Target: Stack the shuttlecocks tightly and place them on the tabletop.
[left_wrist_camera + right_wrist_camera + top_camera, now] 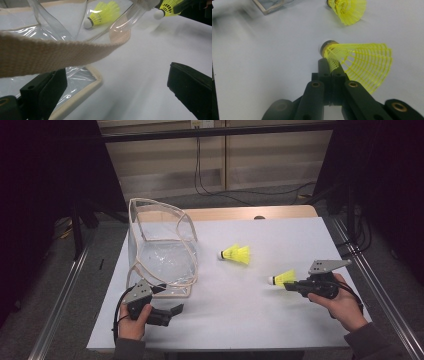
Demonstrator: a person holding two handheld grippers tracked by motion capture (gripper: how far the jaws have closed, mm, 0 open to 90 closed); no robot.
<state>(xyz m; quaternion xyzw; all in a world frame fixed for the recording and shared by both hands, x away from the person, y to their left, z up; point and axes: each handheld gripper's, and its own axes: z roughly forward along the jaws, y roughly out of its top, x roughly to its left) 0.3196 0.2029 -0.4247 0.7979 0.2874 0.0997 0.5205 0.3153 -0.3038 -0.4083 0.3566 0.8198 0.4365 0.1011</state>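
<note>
My right gripper point(292, 286) is shut on the mesh skirt of a yellow shuttlecock point(282, 278), at the right of the white table point(250, 320). In the right gripper view the closed jaws point(329, 67) pinch the skirt's edge near the cork, and the shuttlecock point(362, 65) fans out to the right. A second yellow shuttlecock point(236, 254) lies loose mid-table. A clear bag with beige trim point(160, 250) stands at the left. My left gripper point(172, 314) is open beside the bag's near corner, with bare table between its jaws point(117, 82).
The bag's beige strap point(50, 52) hangs across the left gripper view, above the left jaw. Both shuttlecocks, the loose one point(102, 15) and the held one point(167, 7), show beyond it. The table's edges drop to metal rails on both sides.
</note>
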